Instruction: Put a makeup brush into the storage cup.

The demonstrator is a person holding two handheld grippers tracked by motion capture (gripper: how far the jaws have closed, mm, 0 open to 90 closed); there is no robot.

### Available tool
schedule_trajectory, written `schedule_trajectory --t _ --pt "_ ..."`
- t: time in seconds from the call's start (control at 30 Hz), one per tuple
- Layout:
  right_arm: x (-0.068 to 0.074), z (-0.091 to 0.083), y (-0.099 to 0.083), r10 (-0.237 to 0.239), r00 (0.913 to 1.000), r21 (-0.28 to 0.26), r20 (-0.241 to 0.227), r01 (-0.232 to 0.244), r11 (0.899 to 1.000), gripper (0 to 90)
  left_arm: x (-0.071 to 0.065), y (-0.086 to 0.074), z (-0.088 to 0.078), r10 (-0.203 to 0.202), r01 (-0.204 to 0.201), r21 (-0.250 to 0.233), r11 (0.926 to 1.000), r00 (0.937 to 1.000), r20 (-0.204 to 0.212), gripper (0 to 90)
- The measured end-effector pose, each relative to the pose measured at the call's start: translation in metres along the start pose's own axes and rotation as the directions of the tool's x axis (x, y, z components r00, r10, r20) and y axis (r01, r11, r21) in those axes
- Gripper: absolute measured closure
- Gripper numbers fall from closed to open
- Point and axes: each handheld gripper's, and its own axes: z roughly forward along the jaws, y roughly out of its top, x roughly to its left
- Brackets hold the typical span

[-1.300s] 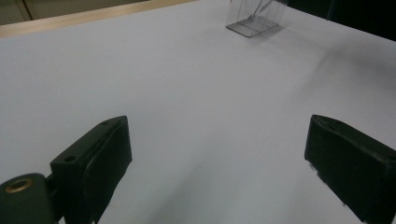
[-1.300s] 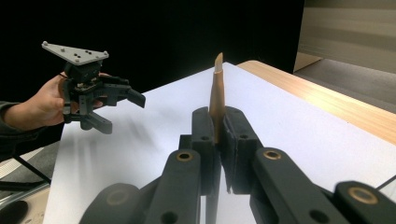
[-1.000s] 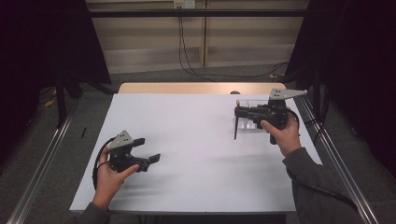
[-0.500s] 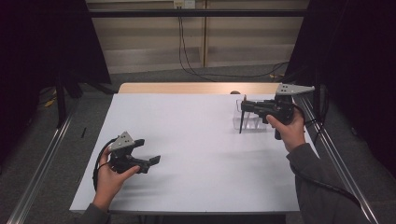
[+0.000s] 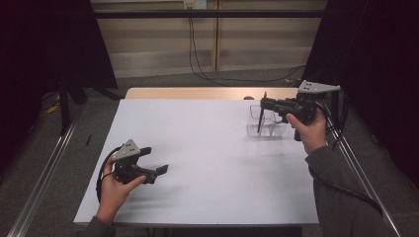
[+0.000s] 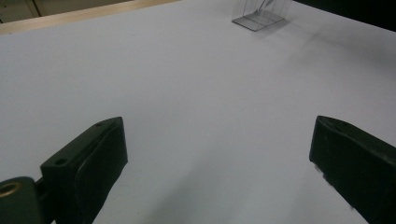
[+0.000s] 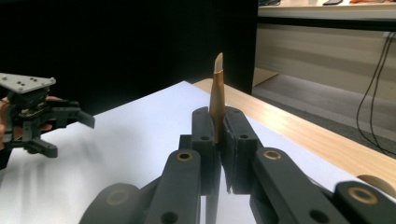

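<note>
R gripper (image 5: 265,104) is clamped on a thin brush (image 5: 261,121), jaws tight on its upper shaft; the R gripper view shows the tan end w/ pale tip (image 7: 217,88) rising above the pads, dark handle hanging below. The brush hangs near upright, lower end over or inside the clear box (image 5: 264,123) at the table's (image 5: 207,148) far right; can't tell if it touches. L gripper (image 5: 157,165) has jaws wide apart, nothing between, low over the near-left table, well apart from the box. Vs. a second ago: R hand has shifted right and slightly up w/ the brush; L hand unmoved.
</note>
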Motion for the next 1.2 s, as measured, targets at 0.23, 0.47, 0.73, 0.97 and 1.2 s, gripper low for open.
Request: schedule_trajectory --t 0.23,0.47,0.73,0.97,1.2 --pt "-0.006 -0.002 0.005 0.004 0.9995 -0.020 0.031 -0.003 1.000 84.7 -0.002 0.000 -0.001 0.007 -0.006 0.003 1.0000 1.0000 -0.004 4.0" --pt "-0.012 -0.005 0.007 0.004 0.9977 -0.030 0.067 -0.002 1.000 84.7 -0.002 0.000 0.000 0.009 -0.009 0.005 0.9999 0.9999 -0.005 4.0" --pt "-0.019 -0.010 0.007 0.009 0.9936 -0.045 0.113 -0.004 0.999 84.7 -0.002 0.000 -0.001 0.009 -0.009 0.003 1.0000 0.9999 -0.005 4.0" --pt "-0.025 -0.015 0.006 0.019 0.9883 -0.050 0.151 -0.011 0.999 84.6 -0.003 0.000 -0.001 0.008 -0.008 0.007 0.9999 0.9999 -0.013 4.0" --pt "-0.029 -0.017 0.005 0.011 0.9851 -0.048 0.172 -0.003 0.999 84.7 -0.001 -0.001 -0.001 0.004 -0.004 0.001 1.0000 1.0000 -0.005 4.0"
